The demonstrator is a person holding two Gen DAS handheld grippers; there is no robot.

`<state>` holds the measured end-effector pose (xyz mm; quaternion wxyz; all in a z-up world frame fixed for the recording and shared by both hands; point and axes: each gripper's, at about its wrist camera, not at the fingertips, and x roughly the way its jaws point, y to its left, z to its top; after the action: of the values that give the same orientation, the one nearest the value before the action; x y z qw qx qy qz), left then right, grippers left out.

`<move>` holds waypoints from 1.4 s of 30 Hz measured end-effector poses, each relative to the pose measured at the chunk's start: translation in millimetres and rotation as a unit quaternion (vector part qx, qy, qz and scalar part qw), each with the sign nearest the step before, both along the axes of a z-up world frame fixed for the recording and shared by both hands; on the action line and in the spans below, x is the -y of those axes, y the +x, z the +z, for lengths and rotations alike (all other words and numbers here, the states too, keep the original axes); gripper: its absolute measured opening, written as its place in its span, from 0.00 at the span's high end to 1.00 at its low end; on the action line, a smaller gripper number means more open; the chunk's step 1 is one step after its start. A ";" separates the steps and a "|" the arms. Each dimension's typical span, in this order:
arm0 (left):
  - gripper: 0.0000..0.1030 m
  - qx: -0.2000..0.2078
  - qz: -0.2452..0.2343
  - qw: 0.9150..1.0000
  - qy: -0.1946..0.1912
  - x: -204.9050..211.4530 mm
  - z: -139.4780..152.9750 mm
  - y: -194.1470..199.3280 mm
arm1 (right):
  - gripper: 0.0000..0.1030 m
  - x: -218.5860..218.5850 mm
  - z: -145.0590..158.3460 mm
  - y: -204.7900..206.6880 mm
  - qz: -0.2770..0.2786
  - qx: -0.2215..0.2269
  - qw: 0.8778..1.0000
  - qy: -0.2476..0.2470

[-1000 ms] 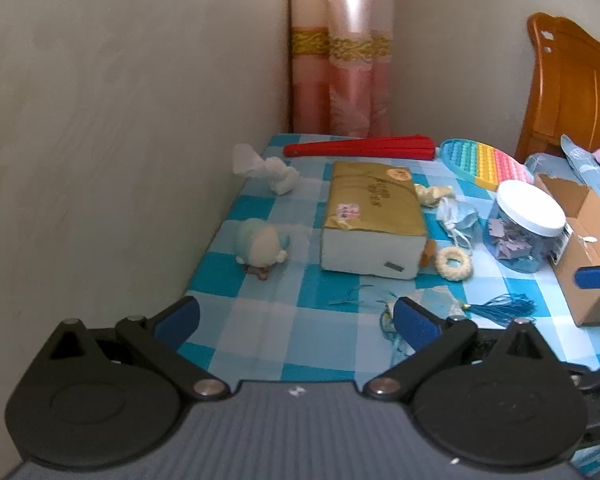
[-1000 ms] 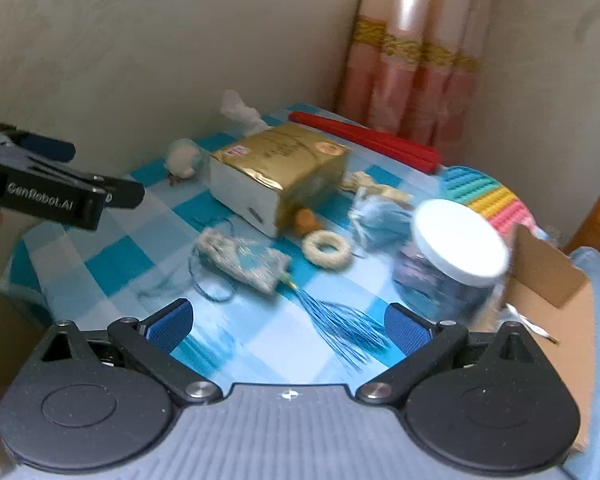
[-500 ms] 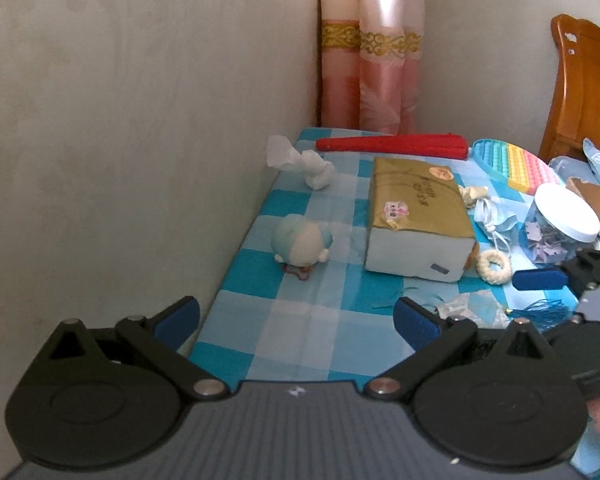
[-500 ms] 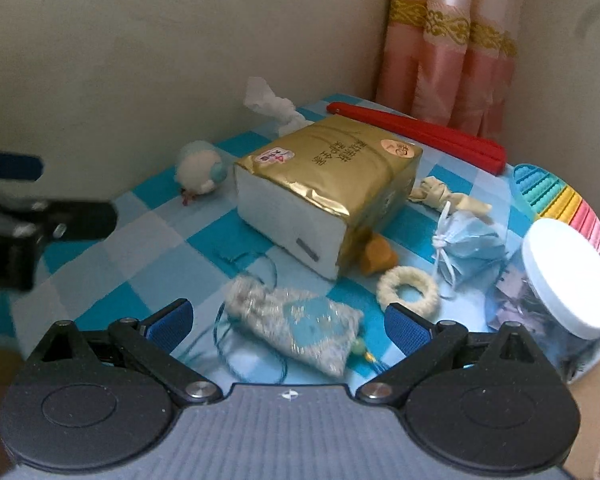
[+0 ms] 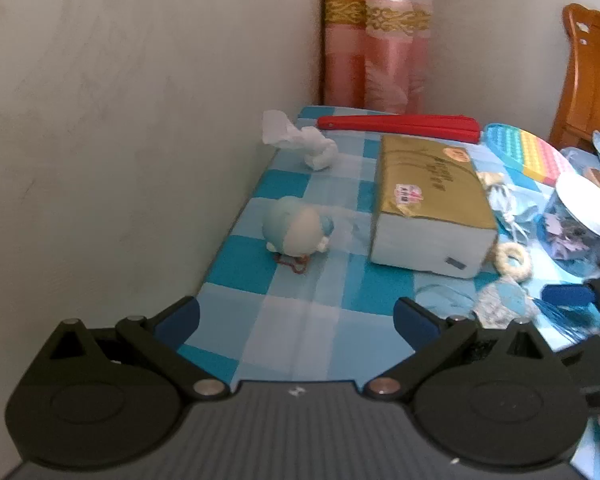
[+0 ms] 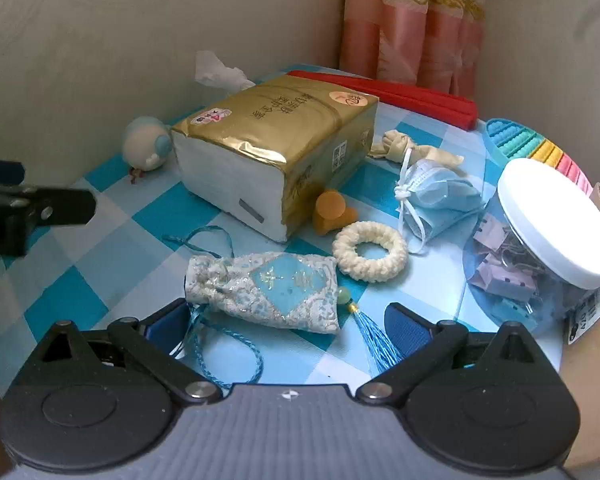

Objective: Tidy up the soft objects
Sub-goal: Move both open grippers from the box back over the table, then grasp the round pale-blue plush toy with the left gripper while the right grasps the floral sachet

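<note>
White-lidded jar [image 6: 548, 236] beside what looks like cardboard [image 6: 592, 368].

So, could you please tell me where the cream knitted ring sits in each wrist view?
Left wrist: the ring is at the right edge, mid-height, just right of the tissue pack.
Right wrist: the ring is near the centre, right of the pouch.
Shared landmark: the gold tissue pack, whose near corner the ring lies beside in both views.

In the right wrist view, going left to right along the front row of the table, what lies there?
Embroidered drawstring pouch → cream knitted ring → clear jar with white lid. The right gripper is open, close to the pouch.
</note>
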<state>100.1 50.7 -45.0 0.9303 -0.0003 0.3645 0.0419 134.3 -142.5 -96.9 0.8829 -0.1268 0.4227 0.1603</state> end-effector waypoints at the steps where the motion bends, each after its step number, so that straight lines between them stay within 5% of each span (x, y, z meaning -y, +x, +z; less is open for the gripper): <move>1: 0.01 0.000 0.004 1.000 0.002 0.0 -1.4 2.0 | 0.00 1.1 -0.3 -0.8 0.002 0.001 1.000 0.000; 20: 0.08 0.052 0.094 0.994 0.017 10.7 3.8 61.9 | 0.00 -1.6 0.8 3.3 0.007 -0.012 1.000 -0.005; 35: 0.27 0.018 0.150 0.985 -0.083 -13.6 -19.4 82.2 | 0.00 -1.6 0.9 3.5 0.010 -0.013 1.000 -0.006; 42: 0.52 0.009 0.137 0.983 -0.118 -18.4 -21.8 84.3 | 0.00 -1.2 0.8 4.2 0.009 -0.015 1.000 -0.006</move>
<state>184.4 69.1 -66.8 0.9125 -0.1604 0.3545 0.1260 138.5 -141.3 -96.1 0.8742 -0.1336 0.4356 0.1680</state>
